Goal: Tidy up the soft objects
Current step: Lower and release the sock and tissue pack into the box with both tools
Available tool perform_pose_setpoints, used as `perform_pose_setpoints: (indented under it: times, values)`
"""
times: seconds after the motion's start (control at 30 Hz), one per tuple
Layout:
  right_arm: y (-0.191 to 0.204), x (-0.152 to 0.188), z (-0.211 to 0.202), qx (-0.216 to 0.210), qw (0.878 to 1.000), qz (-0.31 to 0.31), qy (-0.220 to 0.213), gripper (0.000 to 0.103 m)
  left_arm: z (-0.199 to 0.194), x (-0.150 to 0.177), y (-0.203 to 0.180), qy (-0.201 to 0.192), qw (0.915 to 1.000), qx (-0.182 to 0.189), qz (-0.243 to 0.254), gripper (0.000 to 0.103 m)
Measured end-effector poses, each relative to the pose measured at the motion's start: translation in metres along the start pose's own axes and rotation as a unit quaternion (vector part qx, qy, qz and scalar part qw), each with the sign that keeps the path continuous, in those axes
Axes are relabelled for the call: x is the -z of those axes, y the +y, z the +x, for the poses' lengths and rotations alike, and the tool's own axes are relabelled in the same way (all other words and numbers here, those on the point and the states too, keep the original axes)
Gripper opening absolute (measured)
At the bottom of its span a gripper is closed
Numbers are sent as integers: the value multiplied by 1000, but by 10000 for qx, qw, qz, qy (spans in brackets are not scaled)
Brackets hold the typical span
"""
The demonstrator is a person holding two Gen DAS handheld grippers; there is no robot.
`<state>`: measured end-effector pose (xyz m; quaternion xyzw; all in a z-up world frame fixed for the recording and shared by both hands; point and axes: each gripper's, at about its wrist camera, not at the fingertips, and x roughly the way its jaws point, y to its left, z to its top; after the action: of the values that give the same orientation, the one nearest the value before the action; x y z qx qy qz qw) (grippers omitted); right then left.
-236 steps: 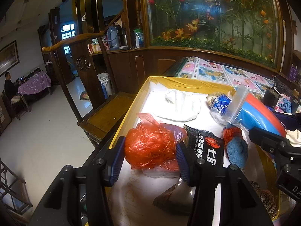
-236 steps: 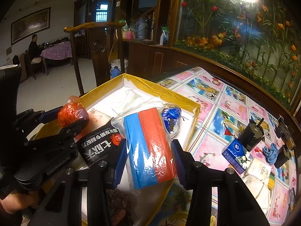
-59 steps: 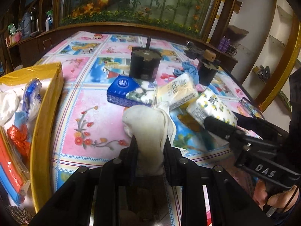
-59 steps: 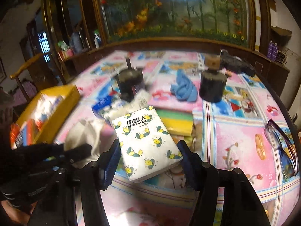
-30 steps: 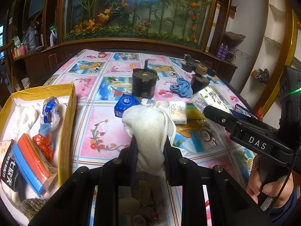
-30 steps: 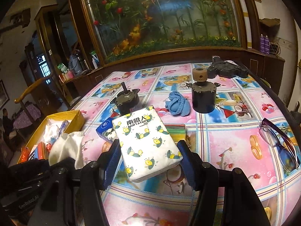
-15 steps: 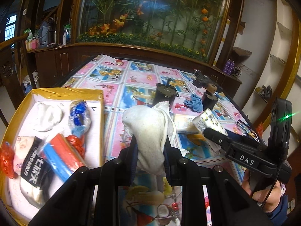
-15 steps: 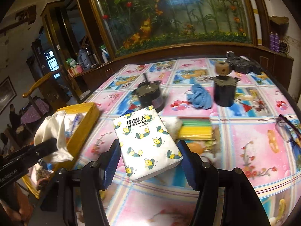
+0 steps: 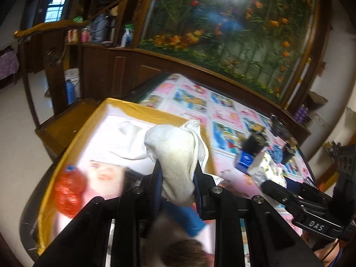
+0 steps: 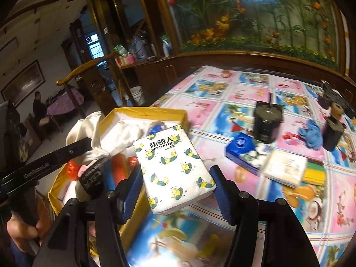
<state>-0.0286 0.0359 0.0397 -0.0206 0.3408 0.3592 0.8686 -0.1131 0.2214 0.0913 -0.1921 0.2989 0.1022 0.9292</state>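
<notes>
**Two soft things on their way to the yellow box**

The left gripper (image 9: pixel 176 173) is squeezed tight on a white sock (image 9: pixel 175 155). The sock sticks up out of the jaws like a floppy hat. Below it and ahead of it lies the yellow box (image 9: pixel 66 151), so this hand is already over the box. In the box there is a red bag (image 9: pixel 69 193) at the near left and a white cloth (image 9: pixel 129 140) at the far end. The picture is blurry here, so the other things in the box are hard to make out.

The right gripper (image 10: pixel 175 189) holds a pack of tissues (image 10: pixel 172 166) with little lemons on it. Its jaws stand about half wide, pressed on the two long sides of the pack. The long way of the pack points away from the hand, toward the far side of the table. From this hand the yellow box (image 10: pixel 142 112) lies to the left and a bit ahead. The pack hangs over the box's right wall, partly above the tablecloth (image 10: pixel 222 102).

So the left hand is the nearer one. I think it can just let the sock drop. The right hand likely has to go a bit more to the left, so the pack clears the wall and lands inside. The two grippers are close together, so they could bump.
</notes>
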Motion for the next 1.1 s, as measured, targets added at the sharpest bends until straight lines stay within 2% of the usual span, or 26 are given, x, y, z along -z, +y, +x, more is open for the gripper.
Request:
perform_pose_setpoints:
  times: [0.17, 0.3, 0.6, 0.8, 0.9, 1.0, 1.1]
  values:
    - [26, -14, 26, -161, 9996, -78, 198, 66, 3, -8, 44, 48, 9989, -348, -309, 23]
    - [39, -26, 51, -154, 9991, -101, 384, 66, 11, -10, 59, 136, 9983, -433, -375, 23]
    - [50, -48, 111, 31, 9972, -57, 741, 66, 35, -13, 66, 536, 9971, -286, -463, 23]
    - [51, -53, 131, 63, 9964, -21, 840, 66, 44, -13, 65, 775, 9958, -235, -438, 23]
    - [52, -53, 136, 10, 9962, -12, 871, 67, 44, -11, 66, 792, 9957, -233, -422, 28]
    - [52, -53, 138, -34, 9962, -15, 868, 68, 44, -11, 68, 788, 9954, -240, -483, 38]
    - [52, -53, 136, -74, 9964, -4, 845, 68, 43, -10, 69, 784, 9952, -242, -531, 40]
